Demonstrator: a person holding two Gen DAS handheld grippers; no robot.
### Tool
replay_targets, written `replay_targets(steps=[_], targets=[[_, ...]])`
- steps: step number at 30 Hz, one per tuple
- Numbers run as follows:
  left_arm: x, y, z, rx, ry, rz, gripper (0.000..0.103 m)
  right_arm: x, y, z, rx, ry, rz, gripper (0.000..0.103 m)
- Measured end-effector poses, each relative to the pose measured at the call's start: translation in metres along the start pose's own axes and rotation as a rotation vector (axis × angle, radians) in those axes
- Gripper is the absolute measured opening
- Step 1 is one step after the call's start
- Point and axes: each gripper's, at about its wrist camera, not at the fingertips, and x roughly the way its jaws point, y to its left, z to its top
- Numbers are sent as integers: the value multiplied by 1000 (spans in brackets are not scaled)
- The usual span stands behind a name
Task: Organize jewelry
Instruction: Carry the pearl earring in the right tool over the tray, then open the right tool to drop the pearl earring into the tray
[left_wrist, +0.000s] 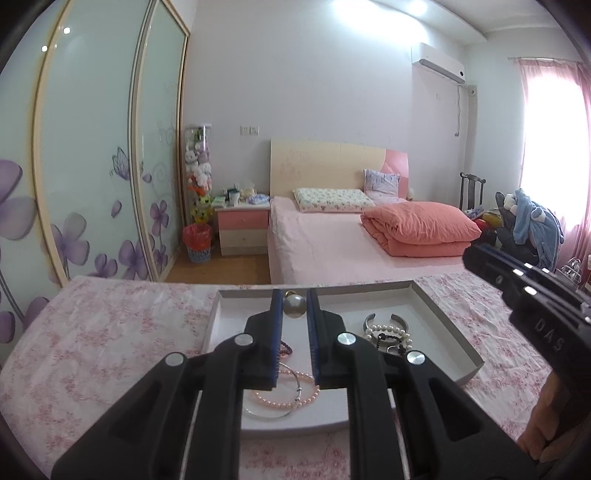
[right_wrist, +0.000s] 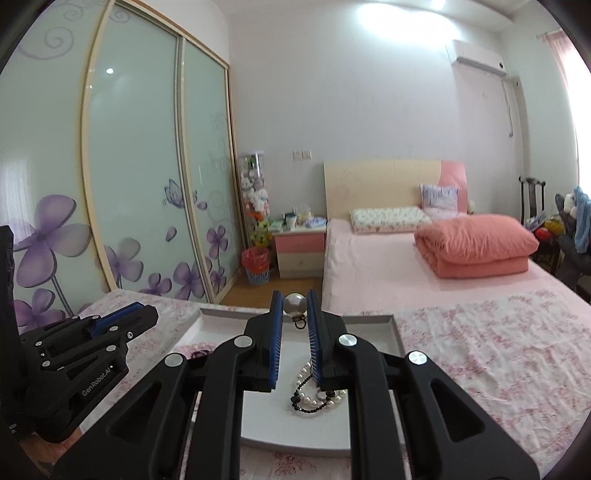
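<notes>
A shallow white tray (left_wrist: 445, 319) lies on the floral cloth. My left gripper (left_wrist: 294, 296) is shut on a large pearl ornament (left_wrist: 294, 307) with a gold cap, held above the tray's far side. My right gripper (right_wrist: 294, 296) is shut on a matching pearl ornament (right_wrist: 294, 304) with a small clasp hanging under it. In the tray lie a silver cuff (left_wrist: 386, 320), a white pearl bracelet (left_wrist: 392, 333), a pink pearl bracelet (left_wrist: 286, 399), a thin silver bangle (left_wrist: 267, 411) and a black bead strand (right_wrist: 306, 400). Each gripper also shows from the side: right gripper (left_wrist: 472, 256), left gripper (right_wrist: 146, 313).
The tray sits on a table covered with a pink floral cloth (left_wrist: 110, 332). Beyond it stands a bed (left_wrist: 332, 240) with a folded orange quilt (left_wrist: 417, 225). Sliding wardrobe doors (left_wrist: 92, 166) fill the left; a nightstand (left_wrist: 242, 227) and a red bin (left_wrist: 197, 242) stand by the bed.
</notes>
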Motion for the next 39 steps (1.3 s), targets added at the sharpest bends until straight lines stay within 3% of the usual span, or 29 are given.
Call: replay_targets(steps=[12, 14, 18, 23, 31, 39], targets=[[64, 0, -11, -15, 123, -45, 16, 52, -16, -16, 117, 152, 58, 15], [69, 4, -13, -36, 137, -41, 35, 58, -19, -18, 142, 173, 74, 19], [74, 19, -15, -93, 151, -30, 37, 57, -28, -20, 196, 176, 76, 30], [67, 36, -13, -158, 151, -12, 39, 49, -33, -17, 207, 158, 60, 30], [45, 43, -6, -158, 128, 15, 41, 32, -28, -14, 194, 145, 50, 30], [-1, 53, -3, -144, 76, 54, 52, -7, -17, -2, 155, 86, 32, 49]])
